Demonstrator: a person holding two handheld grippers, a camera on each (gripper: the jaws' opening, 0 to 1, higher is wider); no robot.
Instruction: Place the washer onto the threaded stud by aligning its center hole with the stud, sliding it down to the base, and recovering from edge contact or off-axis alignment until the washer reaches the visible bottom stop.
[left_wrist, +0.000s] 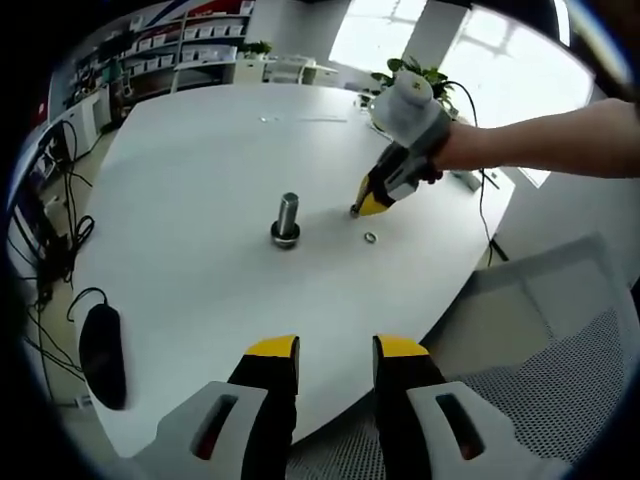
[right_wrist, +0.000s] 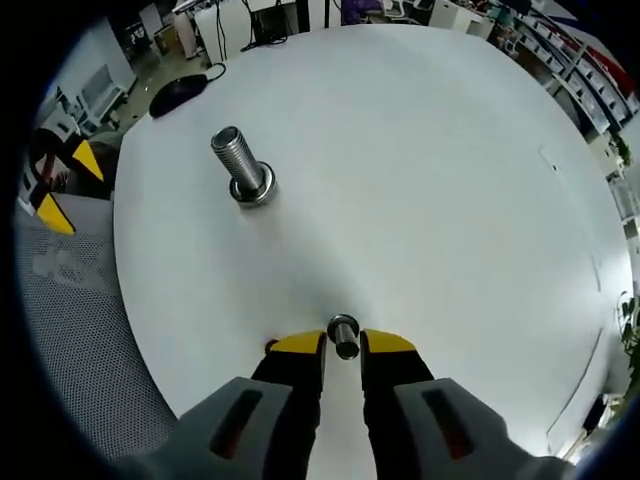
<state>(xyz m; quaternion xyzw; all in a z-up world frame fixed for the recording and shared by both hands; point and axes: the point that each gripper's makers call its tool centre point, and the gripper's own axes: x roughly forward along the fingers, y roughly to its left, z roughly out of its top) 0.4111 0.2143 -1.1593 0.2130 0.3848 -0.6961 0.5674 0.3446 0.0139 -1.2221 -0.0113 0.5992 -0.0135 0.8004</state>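
An upright threaded steel stud stands on the round white table, with a ring at its base. A small washer lies flat on the table to the right of the stud. My right gripper, held by a hand, hovers just over it. In the right gripper view the washer sits at the tips of the right gripper, whose jaws are narrowly apart. My left gripper is open and empty near the table's edge, and its yellow tips show at the left.
A black computer mouse with its cable lies near the table edge. A grey mesh chair stands beside the table. Shelves and a potted plant are beyond the far side.
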